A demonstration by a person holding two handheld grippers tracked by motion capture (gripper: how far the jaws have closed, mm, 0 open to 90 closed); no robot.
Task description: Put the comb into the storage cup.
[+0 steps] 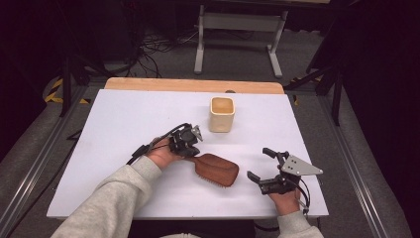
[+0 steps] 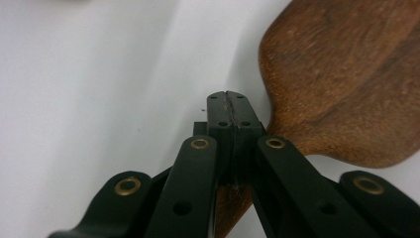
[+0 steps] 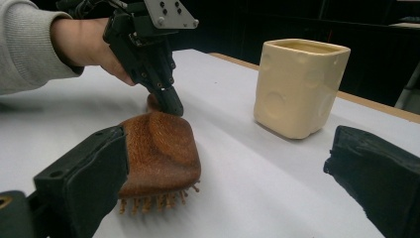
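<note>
Gripping brush handle, L gripper | R view: bristles down

A white table with a wooden far edge stands on grey carpet, a metal-legged frame at upper centre, tangled cables upper left, surroundings dark.

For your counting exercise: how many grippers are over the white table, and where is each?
2. The left gripper is shut on the wooden hairbrush handle, mid-table; the right gripper stands open near the right front edge.
</note>
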